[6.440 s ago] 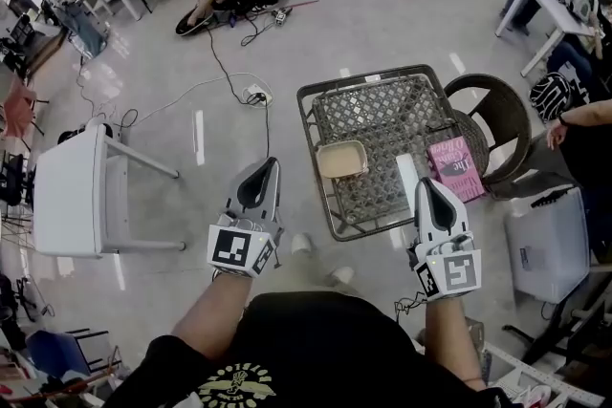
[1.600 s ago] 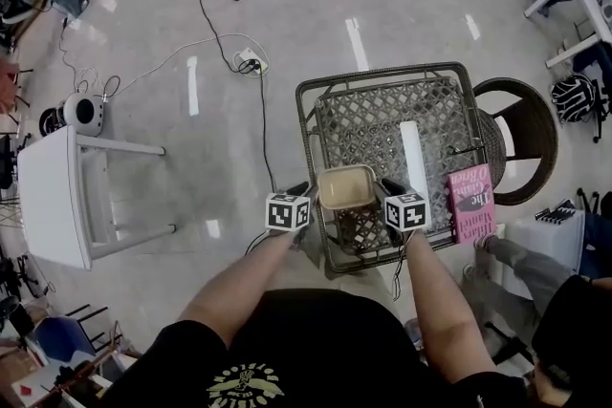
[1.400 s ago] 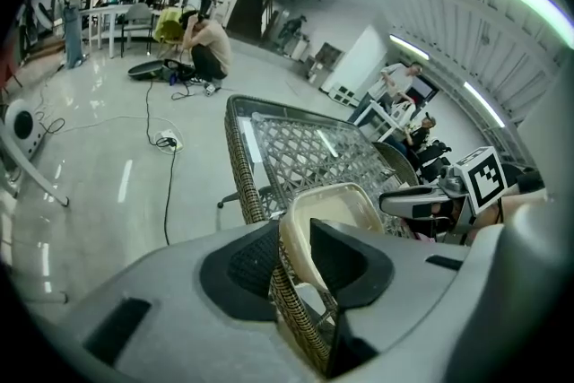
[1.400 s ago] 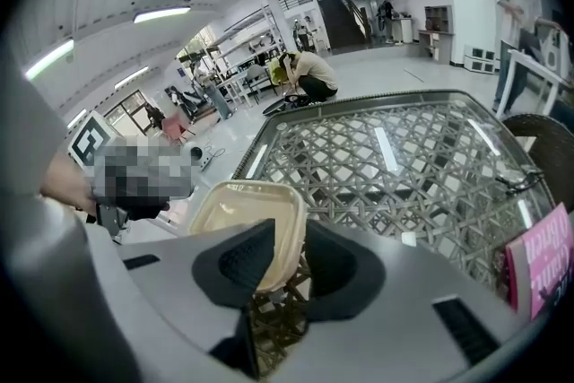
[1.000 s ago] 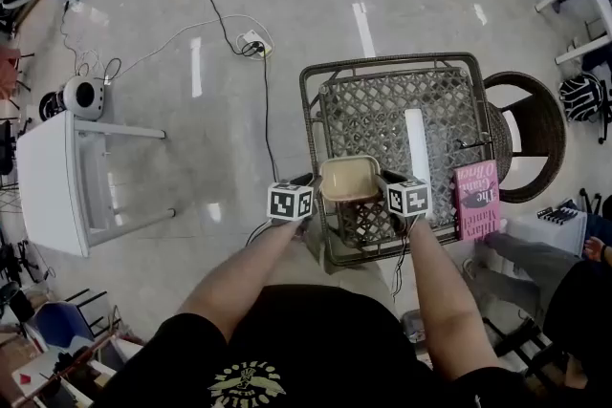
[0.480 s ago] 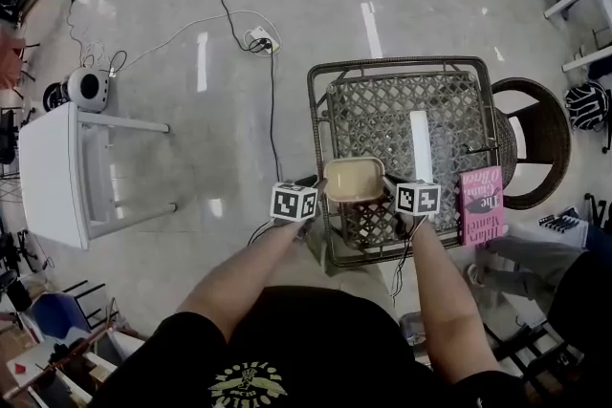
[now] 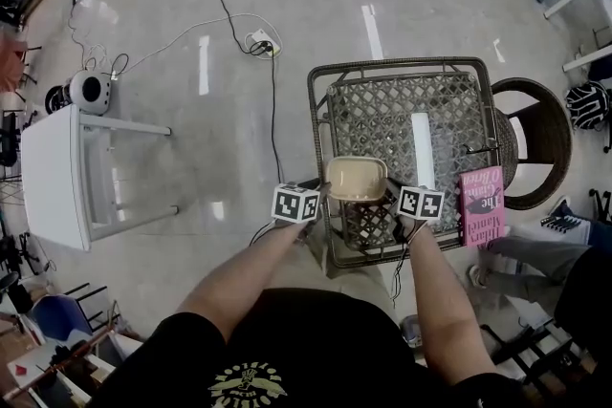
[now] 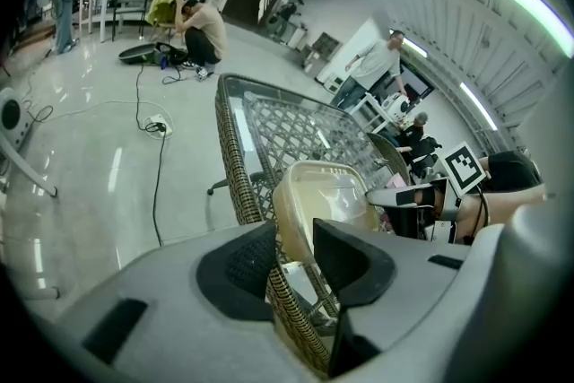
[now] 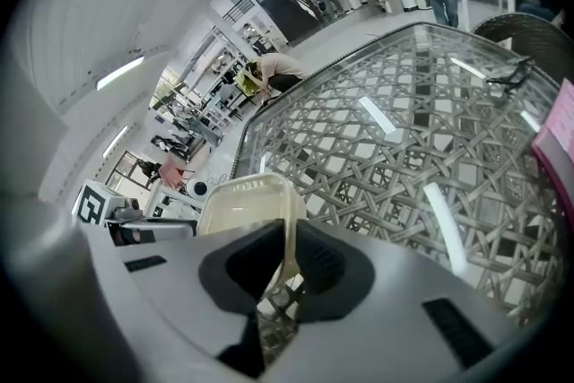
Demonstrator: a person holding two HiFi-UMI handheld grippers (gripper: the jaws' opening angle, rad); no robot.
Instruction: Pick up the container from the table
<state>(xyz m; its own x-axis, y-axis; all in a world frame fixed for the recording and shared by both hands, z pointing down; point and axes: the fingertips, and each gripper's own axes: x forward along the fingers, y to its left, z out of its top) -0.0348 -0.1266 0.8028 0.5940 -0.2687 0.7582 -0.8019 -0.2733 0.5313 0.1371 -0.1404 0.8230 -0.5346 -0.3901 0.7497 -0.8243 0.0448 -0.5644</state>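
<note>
Left gripper (image 8: 292, 243), jaws just widened, and right gripper (image 9: 289, 257) pinch the beige container's (image 7: 356, 177) opposite walls above the wicker table's (image 7: 316, 115) near edge.

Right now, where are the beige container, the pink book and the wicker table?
beige container (image 7: 356, 178): head view, its middle.
pink book (image 7: 481, 205): head view, middle of its cover.
wicker table (image 7: 316, 124): head view, its left rim.

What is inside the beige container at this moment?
Nothing can be seen in the container: the head view shows only its bare beige bottom and walls. The inside of its near wall is covered by its own rim.
</note>
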